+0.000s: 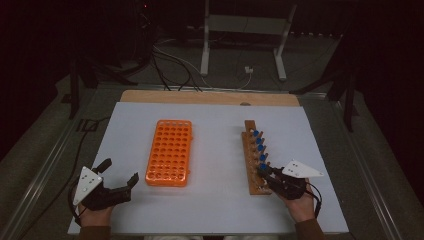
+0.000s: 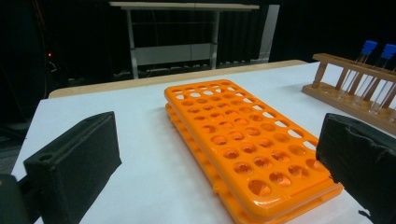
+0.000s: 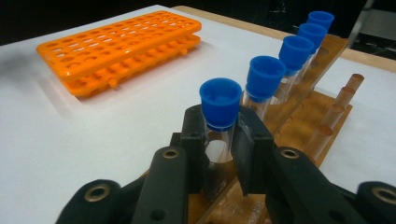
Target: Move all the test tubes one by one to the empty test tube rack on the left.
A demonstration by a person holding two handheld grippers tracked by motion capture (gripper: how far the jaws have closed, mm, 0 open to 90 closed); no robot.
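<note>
The right gripper (image 3: 219, 140) is clamped on the nearest blue-capped tube (image 3: 218, 122) in the wooden rack (image 3: 299, 135) (left gripper (image 2: 219, 168) gapes empty); a tilted pull could jam it or tip the rack.

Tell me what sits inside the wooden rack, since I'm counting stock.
The wooden rack holds five clear blue-capped tubes in a row; the right gripper is shut on the nearest tube. Its jaws and the rack cover the tubes' lower ends.

The high view looked down on the whole tabletop (image 1: 215, 210); both gripper views sat low and close, sharing the orange rack (image 2: 243, 149).
</note>
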